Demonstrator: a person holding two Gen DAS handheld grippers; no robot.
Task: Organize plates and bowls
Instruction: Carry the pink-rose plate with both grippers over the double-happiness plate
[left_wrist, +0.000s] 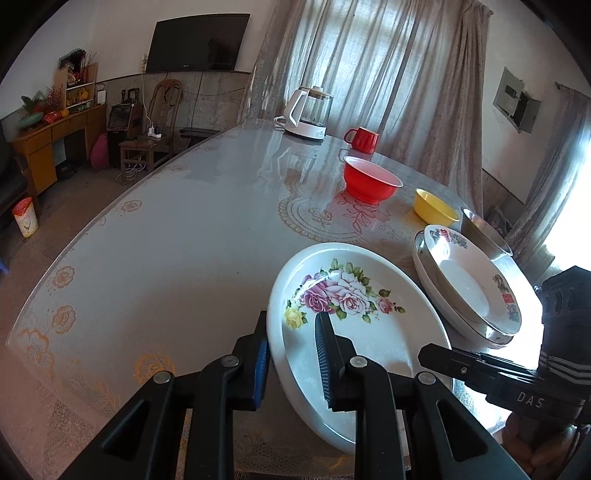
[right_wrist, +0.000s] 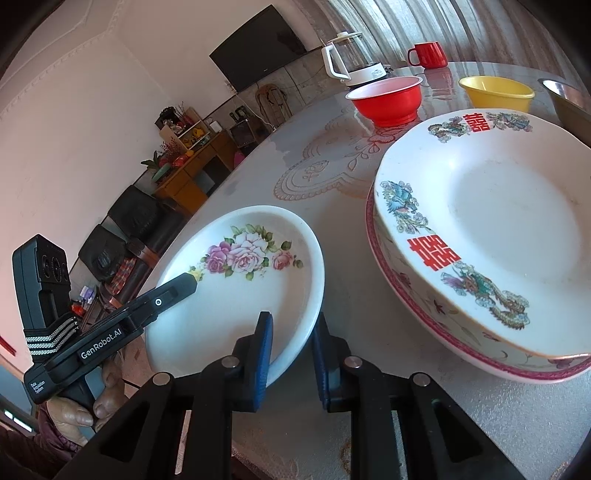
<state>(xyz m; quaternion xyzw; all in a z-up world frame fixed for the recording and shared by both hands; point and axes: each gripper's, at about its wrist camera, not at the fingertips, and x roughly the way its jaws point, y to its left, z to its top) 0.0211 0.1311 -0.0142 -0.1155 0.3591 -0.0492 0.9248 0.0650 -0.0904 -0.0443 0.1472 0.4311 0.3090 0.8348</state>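
A white oval plate with pink roses (left_wrist: 354, 325) (right_wrist: 240, 288) lies tilted near the table's front edge. My left gripper (left_wrist: 291, 354) straddles its left rim, one finger outside, one inside, closed on the rim. My right gripper (right_wrist: 291, 343) straddles its right rim the same way. To the right stands a stack: a white dragon-pattern plate (right_wrist: 487, 221) (left_wrist: 472, 280) on a pink-rimmed plate (right_wrist: 443, 332). Beyond stand a red bowl (left_wrist: 371, 181) (right_wrist: 388, 98), a yellow bowl (left_wrist: 434, 206) (right_wrist: 496, 92) and a steel bowl (left_wrist: 484, 229) (right_wrist: 565, 99).
A white kettle (left_wrist: 306, 114) and a red mug (left_wrist: 364, 140) stand at the table's far side. The glass-topped table (left_wrist: 166, 258) stretches left. Chairs, a desk and a wall TV (left_wrist: 195, 42) lie beyond it.
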